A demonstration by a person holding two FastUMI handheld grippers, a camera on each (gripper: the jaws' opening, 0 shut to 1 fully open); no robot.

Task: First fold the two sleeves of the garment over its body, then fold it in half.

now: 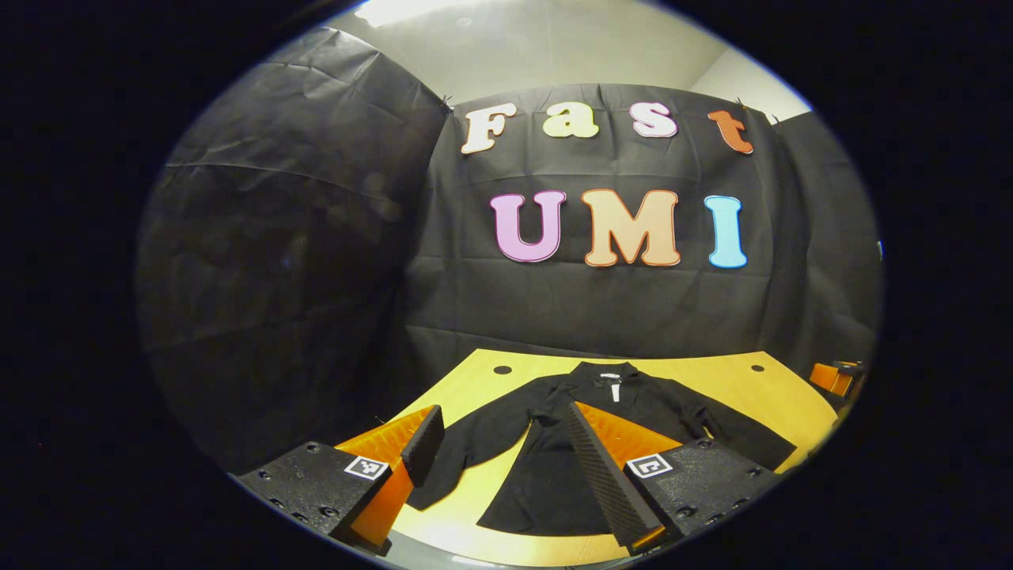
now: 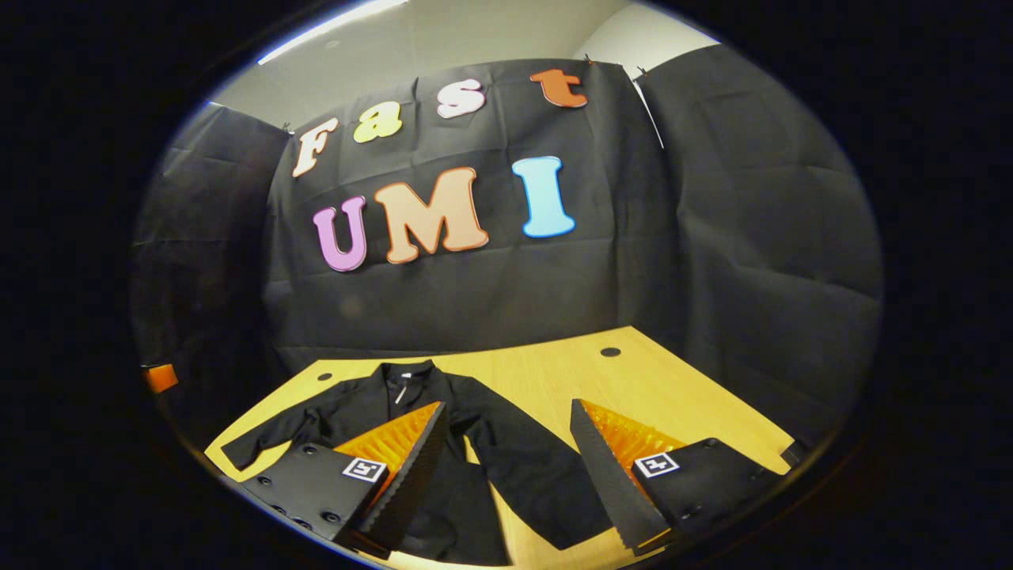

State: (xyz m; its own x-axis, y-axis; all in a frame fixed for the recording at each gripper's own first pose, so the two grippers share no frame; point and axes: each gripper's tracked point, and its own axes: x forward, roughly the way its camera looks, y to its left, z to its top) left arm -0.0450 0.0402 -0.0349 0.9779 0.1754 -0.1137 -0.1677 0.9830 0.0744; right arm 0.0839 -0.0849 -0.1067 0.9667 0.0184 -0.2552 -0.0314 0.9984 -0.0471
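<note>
1. Plainly, in the left gripper view the left gripper (image 1: pixel 500 455) hangs above the near edge of the wooden table (image 1: pixel 736 388), fingers spread apart and grasping nothing; each finger base carries a small square black-and-white marker, with no readable writing.
2. At 12 o'clock from those fingers the black garment (image 1: pixel 554 467) lies flat on the table, collar far, both sleeves angled outward and unfolded. A small white tag (image 1: pixel 615 392) sits inside the collar, too small to read.
3. In the right gripper view the right gripper (image 2: pixel 506 455) hovers with fingers released and wide, the garment (image 2: pixel 522 467) spread from 9 to 12 o'clock, one sleeve reaching between the fingers.
</note>
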